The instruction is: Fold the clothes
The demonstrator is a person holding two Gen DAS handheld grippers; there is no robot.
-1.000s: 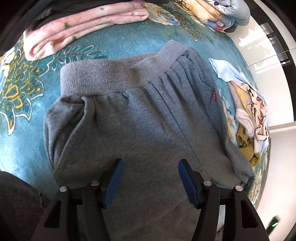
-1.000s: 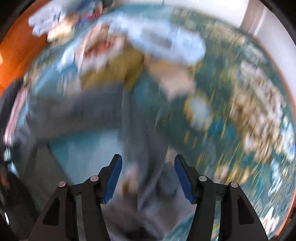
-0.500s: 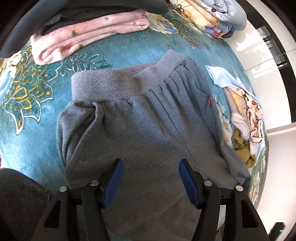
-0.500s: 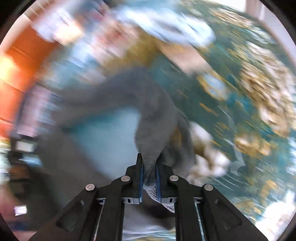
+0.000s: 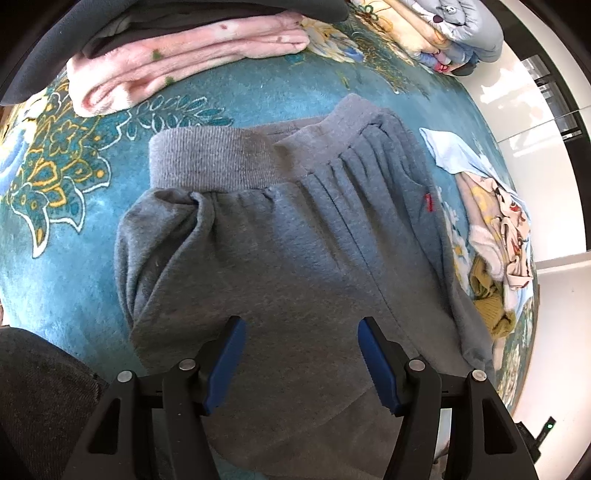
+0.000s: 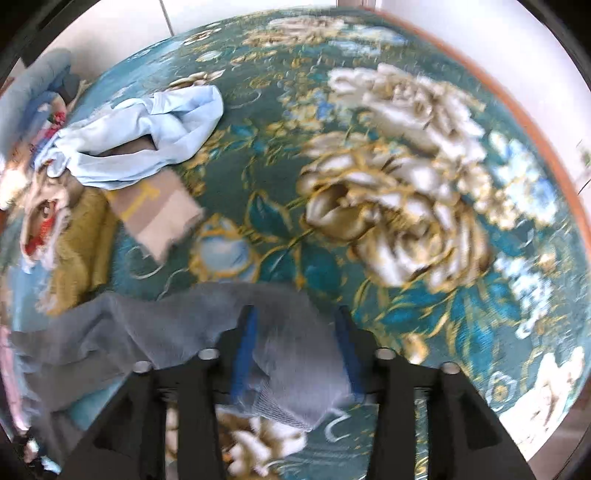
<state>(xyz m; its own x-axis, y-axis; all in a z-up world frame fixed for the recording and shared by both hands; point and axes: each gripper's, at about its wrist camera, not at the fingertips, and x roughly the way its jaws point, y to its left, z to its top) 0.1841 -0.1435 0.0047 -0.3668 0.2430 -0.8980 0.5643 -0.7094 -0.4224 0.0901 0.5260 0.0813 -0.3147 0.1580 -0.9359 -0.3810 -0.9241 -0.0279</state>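
Grey sweatpants (image 5: 280,240) lie on a teal floral carpet, ribbed waistband (image 5: 210,158) toward the far side, a small red tag on the right hip. My left gripper (image 5: 299,325) is open and hovers over the seat of the pants, holding nothing. In the right wrist view a grey pant leg (image 6: 207,325) runs in from the left and its ribbed cuff end lies between the fingers of my right gripper (image 6: 295,314), which is open. The view is blurred by motion.
A folded pink fleece (image 5: 177,62) and dark garments lie beyond the waistband. A folded stack (image 5: 458,33) sits at the far right. A loose pile of light blue, patterned and mustard clothes (image 5: 491,236) lies right of the pants; it also shows in the right wrist view (image 6: 122,147).
My right gripper closed on the pant leg, carried it, and has now opened with the cuff lying between the fingers. My left gripper has drawn back slightly from the waistband.
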